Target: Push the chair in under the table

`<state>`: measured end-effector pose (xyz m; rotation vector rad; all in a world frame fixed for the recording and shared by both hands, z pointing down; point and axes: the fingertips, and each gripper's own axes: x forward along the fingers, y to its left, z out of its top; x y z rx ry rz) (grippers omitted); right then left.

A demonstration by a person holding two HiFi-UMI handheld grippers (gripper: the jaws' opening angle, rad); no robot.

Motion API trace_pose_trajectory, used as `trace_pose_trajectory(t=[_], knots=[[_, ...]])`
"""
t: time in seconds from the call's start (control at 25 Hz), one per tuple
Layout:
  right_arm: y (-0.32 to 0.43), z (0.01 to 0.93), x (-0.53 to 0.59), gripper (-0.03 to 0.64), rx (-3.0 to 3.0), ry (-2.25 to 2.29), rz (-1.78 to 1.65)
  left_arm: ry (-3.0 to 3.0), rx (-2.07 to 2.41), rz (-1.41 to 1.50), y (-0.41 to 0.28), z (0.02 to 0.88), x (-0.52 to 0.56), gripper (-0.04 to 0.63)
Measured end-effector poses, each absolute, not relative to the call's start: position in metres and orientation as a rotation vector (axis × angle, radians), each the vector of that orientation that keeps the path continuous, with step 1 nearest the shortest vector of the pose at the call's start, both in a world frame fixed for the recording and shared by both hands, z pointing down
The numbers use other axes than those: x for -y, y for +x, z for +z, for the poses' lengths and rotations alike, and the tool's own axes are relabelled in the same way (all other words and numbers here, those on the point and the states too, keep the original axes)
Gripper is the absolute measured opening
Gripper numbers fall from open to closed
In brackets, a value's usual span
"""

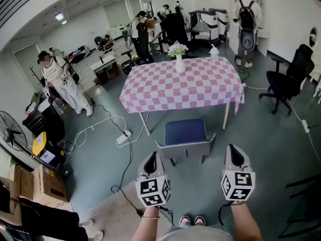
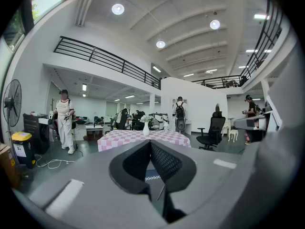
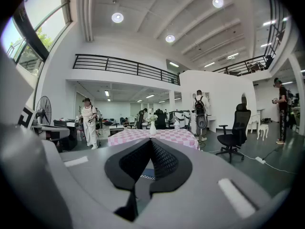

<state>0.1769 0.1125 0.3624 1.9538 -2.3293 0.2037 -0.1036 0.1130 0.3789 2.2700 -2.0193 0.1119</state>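
Just behind the chair (image 1: pixel 184 133), left hand-held gripper (image 1: pixel 152 157) and right hand-held gripper (image 1: pixel 232 149) hover, jaws pressed together.

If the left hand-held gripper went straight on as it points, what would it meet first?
Most likely the chair, at its backrest, close ahead of the left hand-held gripper; depth is unclear.

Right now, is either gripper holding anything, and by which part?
Nothing is held. The left gripper and right gripper are both shut and empty; the chair stands ungripped ahead.
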Motion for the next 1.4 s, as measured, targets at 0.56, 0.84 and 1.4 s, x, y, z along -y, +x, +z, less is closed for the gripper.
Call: trace_pose_trajectory(t=[0.56,0.84,1.4], knots=[[0.179,0.364,-0.105,0.008,2.337,1.935,0.189,2.259,2.028,0.130,-0.101,0.380,-0.106,0.000],[0.184,0.367,-0.105,0.009,2.358,1.989,0.243,2.257,2.019,0.131,-0.101,0.382,-0.107,0.002],[0.177,0.374,-0.096,0.129,2.355,2.001,0.273,2.269,1.974,0.095,-0.115,0.387,-0.094,0.117]])
